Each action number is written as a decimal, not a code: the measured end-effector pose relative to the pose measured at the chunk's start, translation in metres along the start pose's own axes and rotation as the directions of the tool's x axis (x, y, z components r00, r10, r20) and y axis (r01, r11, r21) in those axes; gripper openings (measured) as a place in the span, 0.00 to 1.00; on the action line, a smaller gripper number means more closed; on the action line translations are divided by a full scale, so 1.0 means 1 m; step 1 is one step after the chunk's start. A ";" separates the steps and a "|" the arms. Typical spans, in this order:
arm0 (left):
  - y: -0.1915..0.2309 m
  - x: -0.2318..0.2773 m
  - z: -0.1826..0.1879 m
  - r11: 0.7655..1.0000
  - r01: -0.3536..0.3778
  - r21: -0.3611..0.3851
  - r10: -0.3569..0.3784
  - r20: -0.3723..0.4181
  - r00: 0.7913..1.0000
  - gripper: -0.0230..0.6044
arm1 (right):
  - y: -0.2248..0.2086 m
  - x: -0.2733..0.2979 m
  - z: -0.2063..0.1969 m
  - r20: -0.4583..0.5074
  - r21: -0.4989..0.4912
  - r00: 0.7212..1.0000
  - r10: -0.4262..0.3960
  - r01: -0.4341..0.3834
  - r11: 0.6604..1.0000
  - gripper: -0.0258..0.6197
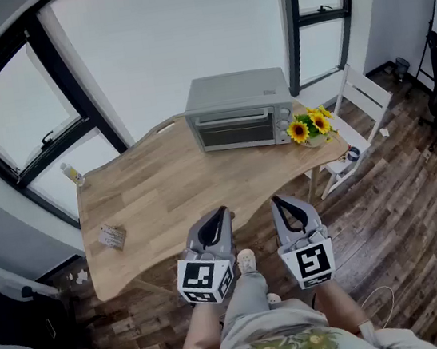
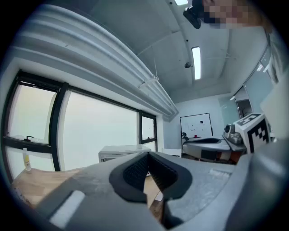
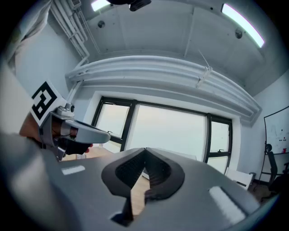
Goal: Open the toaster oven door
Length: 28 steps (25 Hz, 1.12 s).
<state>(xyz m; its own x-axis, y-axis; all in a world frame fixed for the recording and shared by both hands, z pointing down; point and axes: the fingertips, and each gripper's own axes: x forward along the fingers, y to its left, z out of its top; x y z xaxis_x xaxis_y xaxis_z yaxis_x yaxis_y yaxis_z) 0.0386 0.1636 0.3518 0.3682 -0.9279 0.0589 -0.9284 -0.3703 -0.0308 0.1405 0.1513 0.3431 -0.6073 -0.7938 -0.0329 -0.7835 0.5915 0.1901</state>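
toaster oven (image 1: 238, 114) 1 | table (image 1: 165, 193) 1 | left gripper (image 1: 223, 210), right gripper (image 1: 278, 200) 2 | chair (image 1: 365, 97) 1 | sunflower bunch (image 1: 308, 126) 1

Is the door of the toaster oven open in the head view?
No, the toaster oven door stands upright and shut, flat against the front of the toaster oven at the far side of the table.

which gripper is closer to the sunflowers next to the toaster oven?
Right. The right gripper hovers over the table's near edge, on the side of the sunflowers; the left gripper is beside it, farther left. Neither touches them.
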 end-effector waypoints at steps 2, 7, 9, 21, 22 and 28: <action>0.006 0.004 0.000 1.000 -0.009 0.017 0.009 -0.007 1.000 0.04 | -0.003 0.005 0.000 -0.005 -0.025 1.000 -0.006 0.006 1.000 0.04; 0.021 0.016 -0.004 0.998 -0.017 0.054 0.019 -0.040 0.999 0.04 | -0.011 0.022 -0.001 -0.010 -0.046 1.000 -0.004 0.003 0.999 0.08; 0.025 0.023 -0.006 0.997 -0.013 0.073 0.017 -0.056 0.998 0.06 | -0.015 0.029 -0.003 -0.017 -0.056 1.000 -0.003 0.002 0.998 0.12; 0.076 0.077 -0.012 0.986 0.036 0.165 -0.020 -0.096 0.995 0.42 | -0.036 0.098 -0.026 -0.103 -0.115 0.995 -0.011 -0.001 0.993 0.24; 0.082 0.084 -0.013 0.984 0.040 0.173 -0.023 -0.102 0.995 0.42 | -0.038 0.106 -0.028 -0.113 -0.120 0.993 -0.013 0.000 0.993 0.24; 0.116 0.124 -0.013 0.978 0.061 0.200 -0.036 -0.127 0.991 0.45 | -0.055 0.149 -0.035 -0.134 -0.144 0.991 -0.025 0.005 0.990 0.26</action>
<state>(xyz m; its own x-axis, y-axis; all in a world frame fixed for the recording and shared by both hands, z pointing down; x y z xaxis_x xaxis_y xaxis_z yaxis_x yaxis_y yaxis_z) -0.0242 0.0066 0.3686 0.3922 -0.9009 0.1858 -0.8753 -0.4276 -0.2259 0.0981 -0.0048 0.3623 -0.5642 -0.8202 0.0946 -0.7598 0.5607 0.3292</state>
